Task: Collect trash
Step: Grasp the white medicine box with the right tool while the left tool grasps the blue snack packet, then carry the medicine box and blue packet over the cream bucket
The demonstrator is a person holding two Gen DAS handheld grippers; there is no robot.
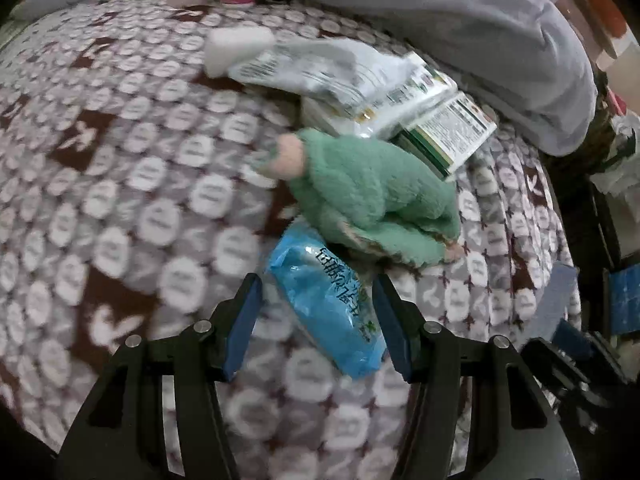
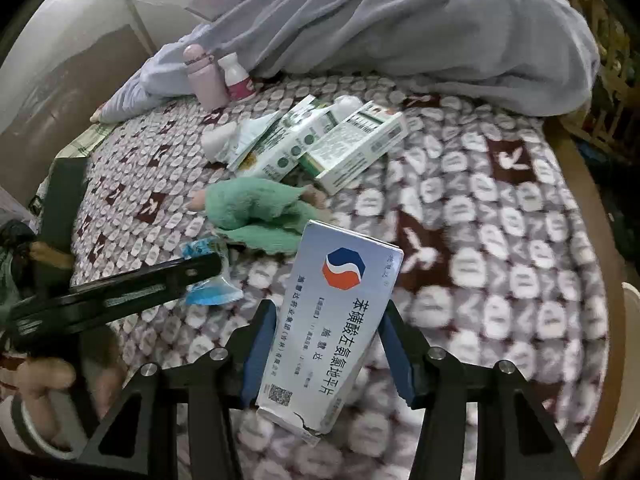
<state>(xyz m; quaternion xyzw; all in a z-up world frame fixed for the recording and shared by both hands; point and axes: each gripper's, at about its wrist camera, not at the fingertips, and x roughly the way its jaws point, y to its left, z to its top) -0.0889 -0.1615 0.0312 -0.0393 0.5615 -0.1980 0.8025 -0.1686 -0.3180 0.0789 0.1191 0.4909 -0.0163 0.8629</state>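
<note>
1. The patterned blanket (image 1: 120,200) carries all the litter.
2. Just beside the green plush toy (image 1: 372,204), partly under it, lies the blue packet (image 1: 324,308), long axis slanting between the unclenched left gripper (image 1: 316,324) fingers.
3. Right gripper (image 2: 328,344) clamps the medicine box (image 2: 332,320).

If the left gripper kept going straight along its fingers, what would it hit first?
Most likely the blue plastic packet, which already lies between the open fingers of the left gripper on the patterned blanket; depth is unclear.

The left gripper (image 1: 318,320) points steeply down, jaws part-open at the frame's bottom centre. The right gripper (image 2: 330,350) tilts down too, its pads (image 2: 260,354) clamping something flat.
</note>
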